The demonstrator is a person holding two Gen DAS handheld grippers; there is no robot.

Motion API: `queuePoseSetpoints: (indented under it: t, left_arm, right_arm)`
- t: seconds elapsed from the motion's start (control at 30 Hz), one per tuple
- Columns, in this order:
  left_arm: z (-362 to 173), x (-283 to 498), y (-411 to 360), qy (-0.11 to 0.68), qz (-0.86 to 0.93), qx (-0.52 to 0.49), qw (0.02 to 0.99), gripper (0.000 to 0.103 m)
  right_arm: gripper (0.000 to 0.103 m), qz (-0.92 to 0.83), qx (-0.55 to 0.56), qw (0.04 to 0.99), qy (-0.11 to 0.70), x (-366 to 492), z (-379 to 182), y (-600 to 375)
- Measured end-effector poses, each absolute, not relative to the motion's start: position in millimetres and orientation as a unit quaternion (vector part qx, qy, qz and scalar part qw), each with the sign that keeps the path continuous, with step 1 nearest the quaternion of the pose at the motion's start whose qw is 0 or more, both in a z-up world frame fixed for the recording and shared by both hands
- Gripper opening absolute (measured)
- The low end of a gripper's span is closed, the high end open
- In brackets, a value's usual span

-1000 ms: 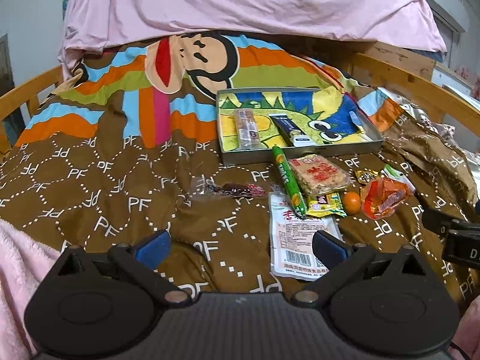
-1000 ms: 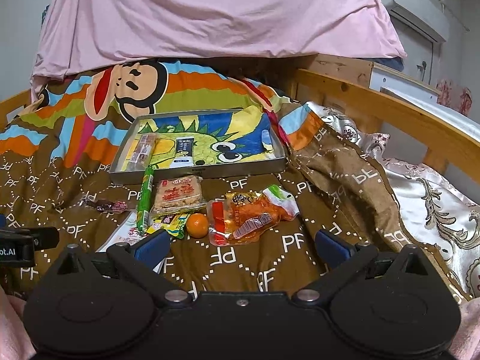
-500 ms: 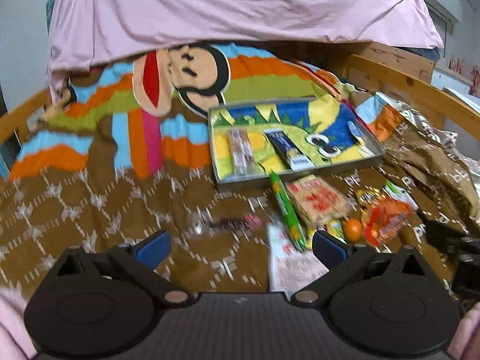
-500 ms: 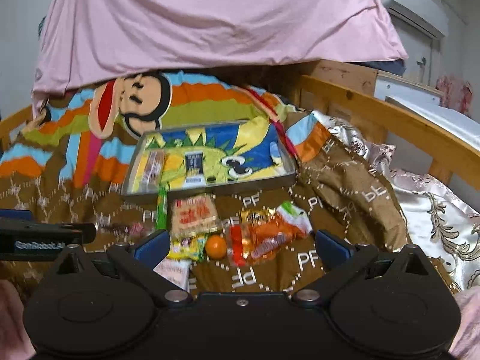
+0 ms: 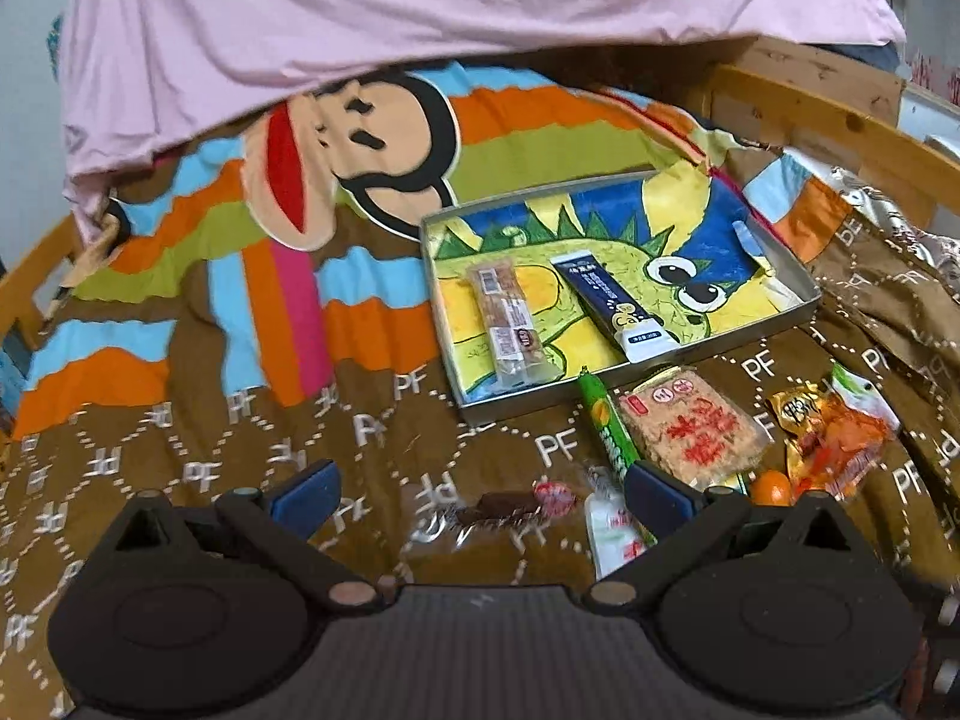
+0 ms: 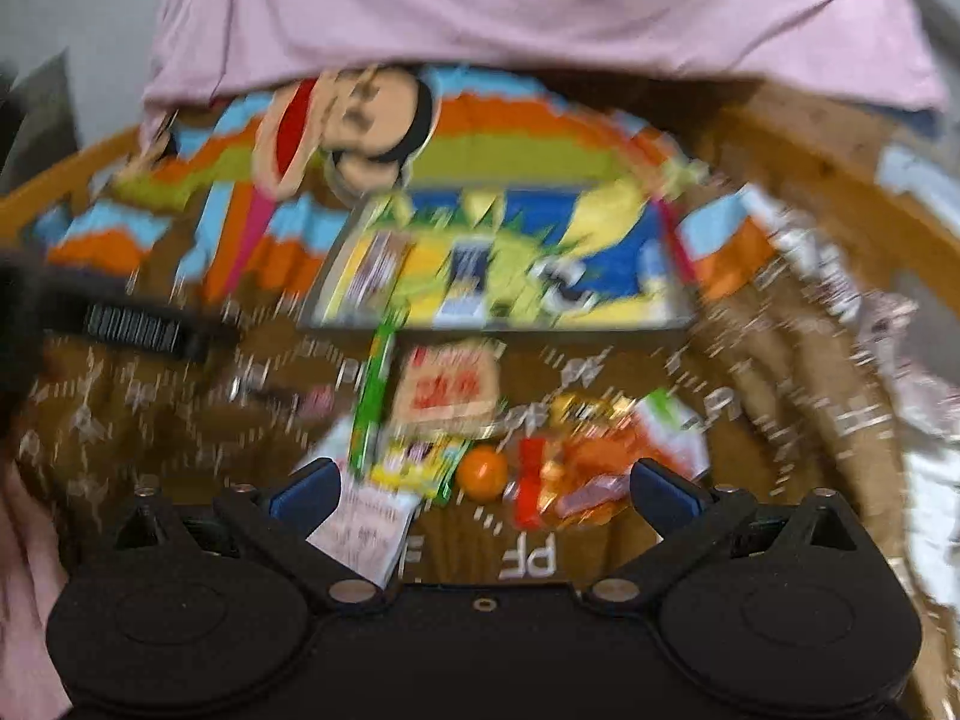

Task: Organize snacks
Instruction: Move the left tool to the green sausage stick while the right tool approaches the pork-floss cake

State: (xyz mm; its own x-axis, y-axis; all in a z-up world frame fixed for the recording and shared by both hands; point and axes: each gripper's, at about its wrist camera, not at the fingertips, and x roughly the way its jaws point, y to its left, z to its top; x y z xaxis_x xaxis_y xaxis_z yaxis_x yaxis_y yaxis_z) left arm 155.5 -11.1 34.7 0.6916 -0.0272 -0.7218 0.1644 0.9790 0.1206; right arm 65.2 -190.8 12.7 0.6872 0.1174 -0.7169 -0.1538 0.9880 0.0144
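Observation:
A shallow metal tray with a dinosaur picture lies on the bed; inside it are a clear-wrapped bar and a dark blue packet. In front of the tray lie loose snacks: a green stick, a rice cracker pack, an orange pouch, a small orange, a white packet and a dark candy. My left gripper hangs open just above the dark candy. My right gripper is open over the small orange and a yellow-green packet. The right wrist view is blurred.
The bed has a brown patterned blanket with a striped monkey print. A pink sheet hangs over the far end. Wooden bed rails run along the right and left. The left gripper's finger shows at the left of the right wrist view.
Both grippers have moved forward and down toward the loose snacks, which now sit nearer and lower in each view. The right one is moving fast. Nothing has been taken hold of.

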Motion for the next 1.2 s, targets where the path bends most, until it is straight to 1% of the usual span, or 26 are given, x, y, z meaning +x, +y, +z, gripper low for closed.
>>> queuePoseSetpoints:
  t: [0.1, 0.17, 0.33, 0.4, 0.57, 0.67, 0.87, 0.9, 0.93, 1.1, 1.17, 1.2]
  left_arm:
    - [21, 183, -15, 0.403, -0.07, 0.069, 0.91, 0.103]
    - [12, 200, -18, 0.419, -0.089, 0.045, 0.903, 0.103]
    - [-14, 234, -19, 0.433, -0.131, -0.019, 0.892, 0.102]
    - [-23, 241, -16, 0.438, -0.132, -0.036, 0.888, 0.102]
    - [-41, 251, -7, 0.453, -0.13, -0.06, 0.88, 0.102]
    - [-43, 256, -4, 0.462, -0.137, -0.086, 0.872, 0.102]
    - [-48, 258, 4, 0.467, -0.151, -0.132, 0.861, 0.102]
    - [-49, 257, 5, 0.467, -0.152, -0.137, 0.861, 0.101]
    - [-51, 256, 6, 0.467, -0.151, -0.14, 0.86, 0.097]
    - [-57, 251, 3, 0.48, -0.158, -0.144, 0.851, 0.088]
    - [-57, 247, 0, 0.477, -0.161, -0.135, 0.853, 0.087]
    - [-56, 244, -2, 0.473, -0.163, -0.127, 0.856, 0.082]
  right_arm:
    - [0.102, 0.085, -0.01, 0.91, 0.406, 83, -2, -197]
    - [0.102, 0.1, -0.006, 0.915, 0.392, 94, -6, -198]
    - [0.102, 0.129, -0.089, 0.924, 0.348, 123, -14, -186]
    - [0.102, 0.137, -0.113, 0.922, 0.345, 135, -21, -183]
    - [0.102, 0.135, -0.108, 0.916, 0.362, 157, -40, -168]
    - [0.102, 0.133, -0.111, 0.913, 0.37, 166, -49, -155]
    - [0.101, 0.108, -0.156, 0.907, 0.376, 173, -69, -141]
    - [0.1, 0.106, -0.152, 0.906, 0.38, 173, -71, -143]
    - [0.098, 0.103, -0.15, 0.904, 0.387, 173, -73, -144]
    - [0.097, 0.107, -0.156, 0.907, 0.375, 173, -78, -143]
    - [0.093, 0.111, -0.167, 0.908, 0.369, 171, -78, -141]
    - [0.088, 0.116, -0.166, 0.907, 0.369, 170, -76, -141]
